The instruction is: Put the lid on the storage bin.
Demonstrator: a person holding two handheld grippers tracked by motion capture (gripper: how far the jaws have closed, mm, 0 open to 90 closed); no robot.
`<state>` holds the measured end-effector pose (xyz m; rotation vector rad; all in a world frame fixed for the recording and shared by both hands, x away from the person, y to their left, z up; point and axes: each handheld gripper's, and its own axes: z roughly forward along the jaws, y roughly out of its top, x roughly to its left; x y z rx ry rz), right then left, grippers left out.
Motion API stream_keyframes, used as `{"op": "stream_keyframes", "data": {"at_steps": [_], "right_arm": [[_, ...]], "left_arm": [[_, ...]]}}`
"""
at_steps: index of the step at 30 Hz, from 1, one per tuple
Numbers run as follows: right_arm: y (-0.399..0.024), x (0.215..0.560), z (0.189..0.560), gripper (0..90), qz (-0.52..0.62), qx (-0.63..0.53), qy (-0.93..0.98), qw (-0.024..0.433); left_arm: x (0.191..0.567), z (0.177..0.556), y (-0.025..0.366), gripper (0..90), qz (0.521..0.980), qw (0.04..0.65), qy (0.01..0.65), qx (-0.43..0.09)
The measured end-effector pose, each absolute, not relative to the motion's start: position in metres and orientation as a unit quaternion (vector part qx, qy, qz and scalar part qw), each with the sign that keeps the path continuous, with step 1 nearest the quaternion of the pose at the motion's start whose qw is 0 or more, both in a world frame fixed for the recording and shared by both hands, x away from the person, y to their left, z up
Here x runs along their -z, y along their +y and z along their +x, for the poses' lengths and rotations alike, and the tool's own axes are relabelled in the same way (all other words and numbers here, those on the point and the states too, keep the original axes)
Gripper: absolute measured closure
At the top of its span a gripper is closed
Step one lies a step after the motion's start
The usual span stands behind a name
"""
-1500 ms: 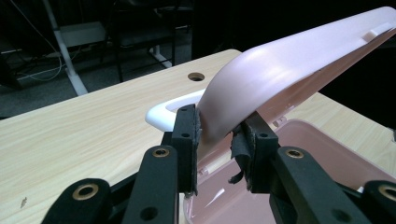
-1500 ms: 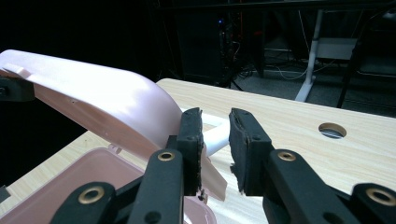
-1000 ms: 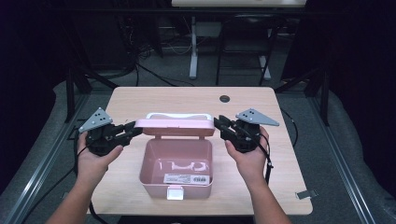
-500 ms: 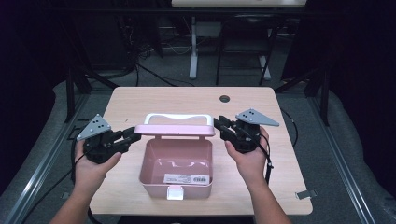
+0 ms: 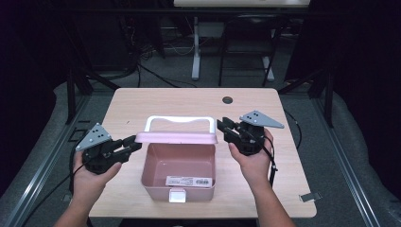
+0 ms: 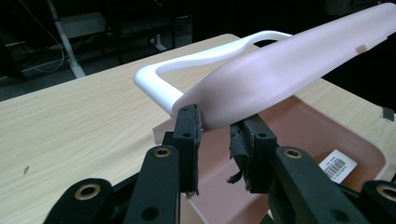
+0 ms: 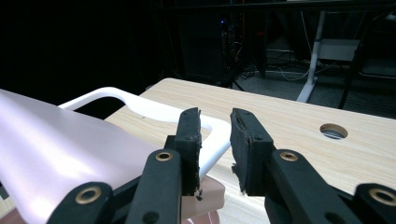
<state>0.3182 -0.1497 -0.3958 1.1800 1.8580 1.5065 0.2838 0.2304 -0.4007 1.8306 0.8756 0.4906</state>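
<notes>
A pink box (image 5: 177,165) stands open on the table, its pink lid (image 5: 177,137) raised and tilted over it, with a white handle (image 5: 179,119) behind. My left gripper (image 5: 134,143) is at the lid's left end. In the left gripper view the lid's (image 6: 289,60) rounded corner is pinched between the jaw tips of the left gripper (image 6: 218,116). My right gripper (image 5: 223,128) is at the lid's right end. In the right gripper view the handle's (image 7: 140,105) corner lies between the jaws of the right gripper (image 7: 215,114), with a gap beside the right pad.
A barcode label (image 5: 189,180) lies on the box's floor and a white latch (image 5: 178,195) hangs at its front. A cable hole (image 5: 227,100) is at the table's back. Chairs and desk legs stand on the dark floor beyond.
My left gripper has moved toward the person and a little down, and the lid has tipped forward over the box with it. The right gripper has stayed put.
</notes>
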Motion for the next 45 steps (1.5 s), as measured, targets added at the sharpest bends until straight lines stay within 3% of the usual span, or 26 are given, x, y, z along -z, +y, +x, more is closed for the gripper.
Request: {"op": "stream_keyframes", "data": {"at_steps": [45], "right_arm": [[-0.151, 0.402, 0.323, 70.7, 0.436, -0.546, 0.679, 0.226]], "left_arm": [[0.425, 0.256, 0.236, 71.4, 0.765, 0.497, 0.368, -0.181]]}}
